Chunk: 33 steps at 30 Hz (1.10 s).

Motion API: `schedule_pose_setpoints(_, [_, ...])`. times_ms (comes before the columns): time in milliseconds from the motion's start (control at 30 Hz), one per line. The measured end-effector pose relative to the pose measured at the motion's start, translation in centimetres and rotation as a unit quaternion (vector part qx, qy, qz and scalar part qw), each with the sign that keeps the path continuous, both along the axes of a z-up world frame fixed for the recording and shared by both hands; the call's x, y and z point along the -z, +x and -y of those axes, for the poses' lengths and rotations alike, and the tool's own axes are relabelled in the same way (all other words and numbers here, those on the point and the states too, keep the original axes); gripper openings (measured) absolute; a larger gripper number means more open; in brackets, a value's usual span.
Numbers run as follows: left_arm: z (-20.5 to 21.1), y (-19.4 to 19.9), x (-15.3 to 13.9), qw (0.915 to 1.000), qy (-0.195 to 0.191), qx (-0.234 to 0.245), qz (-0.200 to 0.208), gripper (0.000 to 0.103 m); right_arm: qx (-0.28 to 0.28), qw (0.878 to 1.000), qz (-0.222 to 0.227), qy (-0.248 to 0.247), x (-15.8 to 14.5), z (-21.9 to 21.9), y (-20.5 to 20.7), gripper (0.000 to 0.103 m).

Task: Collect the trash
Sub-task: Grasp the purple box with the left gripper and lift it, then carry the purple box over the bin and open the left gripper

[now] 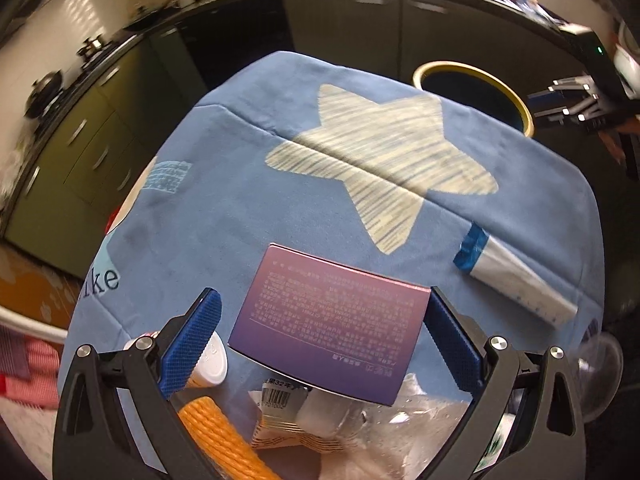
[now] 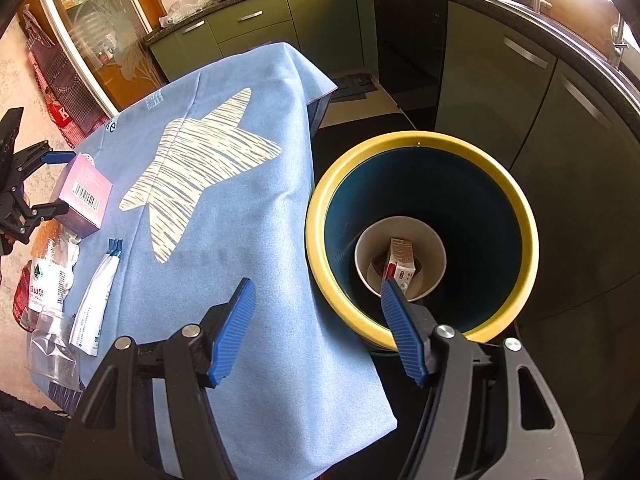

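A purple box [image 1: 328, 328] sits between the fingers of my left gripper [image 1: 324, 336]; the right pad touches its edge, the left pad stands apart, so the jaws are open. The right wrist view shows the same box [image 2: 86, 196] above the blue star tablecloth [image 2: 224, 208]. A white tube with a blue end [image 1: 516, 280] lies to the right of the box. My right gripper [image 2: 316, 320] is open and empty, over the rim of the yellow-rimmed bin [image 2: 524, 216]. The bin holds a paper cup [image 2: 436, 248] and a small red-and-white carton [image 2: 400, 264].
Under my left gripper lie a yellow cloth roll [image 1: 224, 436], a white bottle cap [image 1: 212, 360], clear plastic wrap [image 1: 420, 428] and a barcoded packet [image 1: 280, 396]. A water bottle [image 2: 44, 284] and a clear bag [image 2: 52, 352] lie at the table's near left. Green kitchen cabinets [image 2: 520, 92] surround the table.
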State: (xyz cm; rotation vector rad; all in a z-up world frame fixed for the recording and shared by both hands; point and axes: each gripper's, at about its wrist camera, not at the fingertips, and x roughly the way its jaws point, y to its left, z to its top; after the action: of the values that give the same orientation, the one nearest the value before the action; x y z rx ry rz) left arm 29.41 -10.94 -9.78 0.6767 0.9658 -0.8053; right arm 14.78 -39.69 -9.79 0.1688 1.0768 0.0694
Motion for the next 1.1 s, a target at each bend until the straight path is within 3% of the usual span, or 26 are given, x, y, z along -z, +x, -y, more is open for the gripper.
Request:
schedule_pose_setpoints(267, [0.2,0.3,1.5,0.9983,0.012,0.05,-0.027,0.098,-0.004,1.0,-0.009,-0.003,0.3,-0.4,0.4,0.063])
schedule_pose_setpoints(367, [0.4,0.0,2.1,0.9977,0.021,0.058,-0.029,0.088,-0.008,1.0,-0.01,-0.003,0.4,-0.6,0.5,0.063])
schedule_pose_setpoints(533, [0.4,0.7,2.0,0.9978,-0.003,0.032,-0.058,0.079,-0.012,1.0,-0.01,0.001,0.6,-1.0,0.3,0.063])
schedule_pose_setpoints(900, [1.1,-1.0,-3.8,0.9991,-0.033,-0.024,0.015,0.076,0.003,1.0,0.018,0.018,-0.4,-0.2,-2.0,0.063])
schedule_pose_setpoints(1100, [4.0,-4.3,-7.3,0.9976,-0.065,-0.01,0.024,0.076,0.026,0.999,0.037,0.025,-1.2,1.0,-4.7,0.063])
